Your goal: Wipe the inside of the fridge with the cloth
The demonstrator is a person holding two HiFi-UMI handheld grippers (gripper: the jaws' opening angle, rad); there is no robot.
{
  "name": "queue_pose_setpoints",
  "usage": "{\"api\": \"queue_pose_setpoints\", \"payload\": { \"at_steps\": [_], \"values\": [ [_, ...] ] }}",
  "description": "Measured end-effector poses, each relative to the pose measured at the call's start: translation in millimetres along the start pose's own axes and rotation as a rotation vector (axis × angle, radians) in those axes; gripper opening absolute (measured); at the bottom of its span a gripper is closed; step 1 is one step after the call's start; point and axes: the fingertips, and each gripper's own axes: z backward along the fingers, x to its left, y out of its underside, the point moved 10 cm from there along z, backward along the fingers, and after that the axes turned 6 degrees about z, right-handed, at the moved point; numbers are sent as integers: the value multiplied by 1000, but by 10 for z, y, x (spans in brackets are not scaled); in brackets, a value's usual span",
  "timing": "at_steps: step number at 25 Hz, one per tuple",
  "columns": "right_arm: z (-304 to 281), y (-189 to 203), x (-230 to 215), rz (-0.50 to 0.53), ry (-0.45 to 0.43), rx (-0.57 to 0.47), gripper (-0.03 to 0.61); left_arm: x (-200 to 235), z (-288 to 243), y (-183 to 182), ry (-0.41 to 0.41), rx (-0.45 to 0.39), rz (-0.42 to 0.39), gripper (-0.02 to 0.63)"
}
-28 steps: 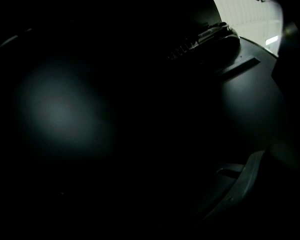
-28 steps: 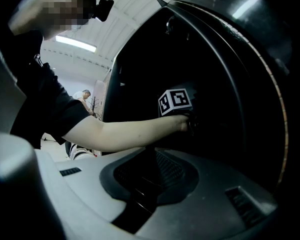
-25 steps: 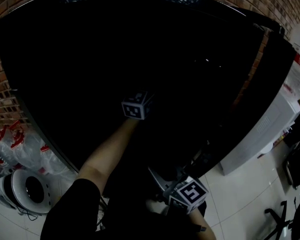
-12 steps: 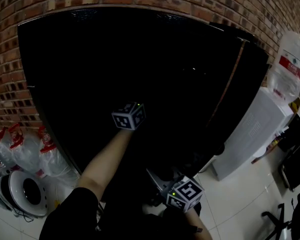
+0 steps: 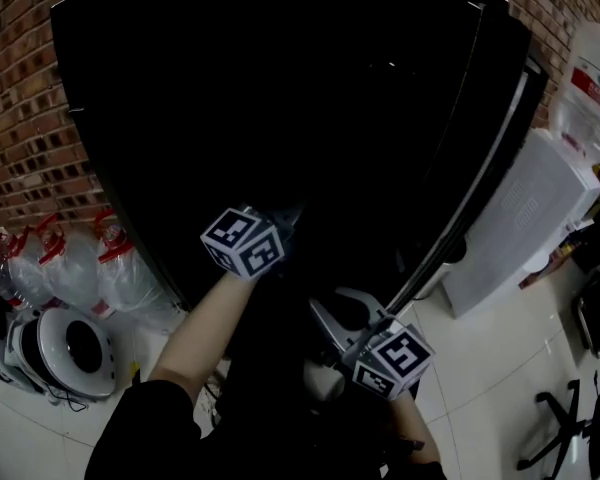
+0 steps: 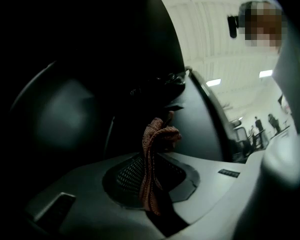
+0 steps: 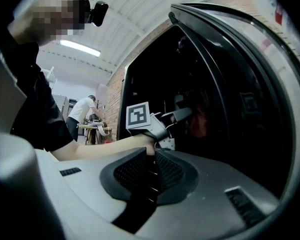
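Cloth (image 6: 160, 134): reddish-brown knit, bunched, pinched betw. left gripper (image 6: 154, 159) jaws.

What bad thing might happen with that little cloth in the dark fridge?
1. The cloth is only a thin bunched strip pinched in the left tongs, so it might slip out during rubbing.
2. The inside of the fridge looks very dark, so spots may get missed, or the tongs could bump something unseen.
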Motion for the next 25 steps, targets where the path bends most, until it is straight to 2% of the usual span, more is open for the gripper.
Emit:
{"api": "queue_pose_setpoints", "payload": {
  "at_steps": [4, 8, 12, 16, 19, 25],
  "values": [
    [59, 39, 114, -15, -28, 2, 58, -187, 254, 147, 101, 53, 98, 46],
    [58, 72, 204, -12, -65, 0, 59, -327, 263, 347, 202, 85, 184, 46],
    [73, 88, 193, -15, -69, -7, 58, -369, 181, 581, 172, 139, 166, 46],
    [106, 125, 88, -31, -42, -19, 59, -352, 98, 701, 116, 91, 117, 46],
    [94, 155, 12, -31, -36, -23, 58, -311, 111, 734, 110, 53, 95, 46],
    [23, 216, -91, -46, -28, -15, 58, -91, 21, 777, 21, 40, 95, 46]
  ]
}}
